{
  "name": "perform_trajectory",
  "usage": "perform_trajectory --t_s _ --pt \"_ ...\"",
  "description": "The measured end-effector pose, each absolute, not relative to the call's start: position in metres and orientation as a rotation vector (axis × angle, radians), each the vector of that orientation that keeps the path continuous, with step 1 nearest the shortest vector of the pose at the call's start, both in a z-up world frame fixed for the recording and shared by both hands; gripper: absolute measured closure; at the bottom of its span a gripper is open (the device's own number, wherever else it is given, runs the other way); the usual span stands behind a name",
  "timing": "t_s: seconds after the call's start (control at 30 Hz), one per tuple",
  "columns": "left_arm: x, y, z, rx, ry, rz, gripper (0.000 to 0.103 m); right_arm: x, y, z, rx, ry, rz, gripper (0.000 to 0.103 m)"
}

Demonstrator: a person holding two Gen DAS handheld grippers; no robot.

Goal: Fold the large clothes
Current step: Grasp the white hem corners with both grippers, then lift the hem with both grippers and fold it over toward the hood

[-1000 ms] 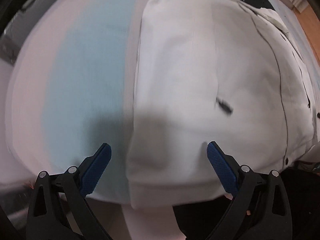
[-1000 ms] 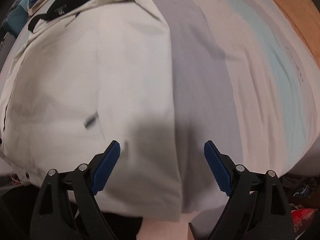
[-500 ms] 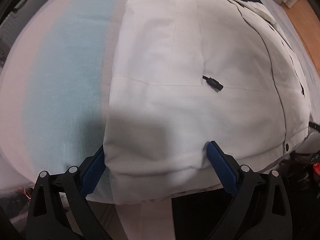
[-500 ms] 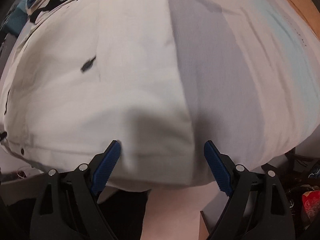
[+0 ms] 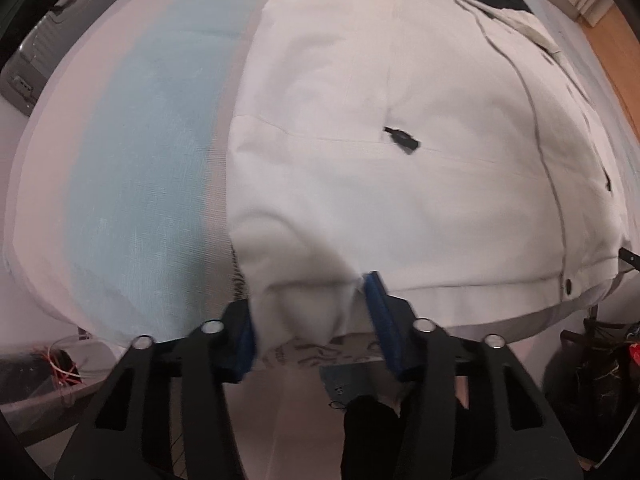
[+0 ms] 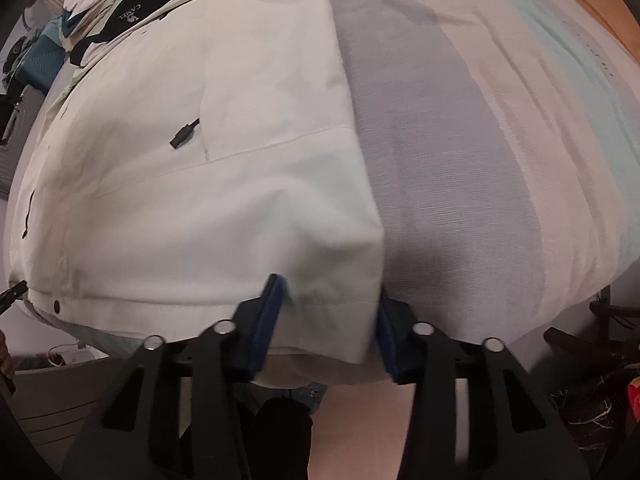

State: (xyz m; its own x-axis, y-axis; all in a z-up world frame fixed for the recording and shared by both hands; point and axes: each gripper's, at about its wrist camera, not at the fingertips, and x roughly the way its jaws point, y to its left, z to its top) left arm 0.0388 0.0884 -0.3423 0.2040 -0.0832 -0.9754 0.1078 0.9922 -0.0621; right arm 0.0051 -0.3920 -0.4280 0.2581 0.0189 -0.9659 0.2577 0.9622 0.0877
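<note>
1. Gripping the near hem of the white jacket (image 5: 400, 184) at its two bottom corners: the left gripper (image 5: 310, 312) is holding the near-left corner, with cloth bunching between its blue pads (image 5: 378, 300), which are standing partly apart around the thick wad
2. The right gripper (image 6: 326, 312) is closing on the near-right corner, its pads (image 6: 270, 300) pressing the hem from both sides with a fair gap filled by fabric
3. The jacket is lying flat, front up, on the striped bedsheet (image 5: 140, 168), collar at the far end, hem hanging just over the near edge
4. Judging the step as lifting the hem toward the collar, both hands should be rising together and level, so the fold line is staying straight
5. Keeping the grip deep matters, since the padded cloth looks likely to be slipping out
6. Watching the black zip pull (image 6: 184, 136) is wise, so it is ending up tucked inside rather than snagging
</note>
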Motion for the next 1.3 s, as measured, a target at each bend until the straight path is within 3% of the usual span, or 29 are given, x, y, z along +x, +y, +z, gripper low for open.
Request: perform_trajectory --t_s 0.03,0.13,0.23,0.33,0.87,1.3 --pt "0.035 0.089 -0.341 0.022 1.356 -0.139 0.068 0.002 -0.393 -0.427 0.234 1.304 -0.174 0.079" --pt "0.026 0.099 -0.337 0.01 1.348 -0.162 0.08 -0.003 -0.394 -0.422 0.258 1.304 -0.188 0.085" --pt "0.021 0.1 -0.336 -0.006 1.352 -0.161 0.086 -0.005 -0.394 -0.415 0.252 1.307 -0.18 0.096" --pt "0.024 0.1 -0.33 0.008 1.346 -0.173 0.089 -0.005 -0.388 -0.404 0.21 1.3 -0.149 0.099" --pt "0.041 0.086 -0.288 0.024 1.31 -0.236 0.097 0.008 -0.383 -0.352 0.243 1.257 -0.105 0.1" --pt "0.103 0.07 -0.187 -0.052 1.194 -0.38 0.098 0.063 -0.372 -0.252 0.323 1.129 -0.086 0.1"
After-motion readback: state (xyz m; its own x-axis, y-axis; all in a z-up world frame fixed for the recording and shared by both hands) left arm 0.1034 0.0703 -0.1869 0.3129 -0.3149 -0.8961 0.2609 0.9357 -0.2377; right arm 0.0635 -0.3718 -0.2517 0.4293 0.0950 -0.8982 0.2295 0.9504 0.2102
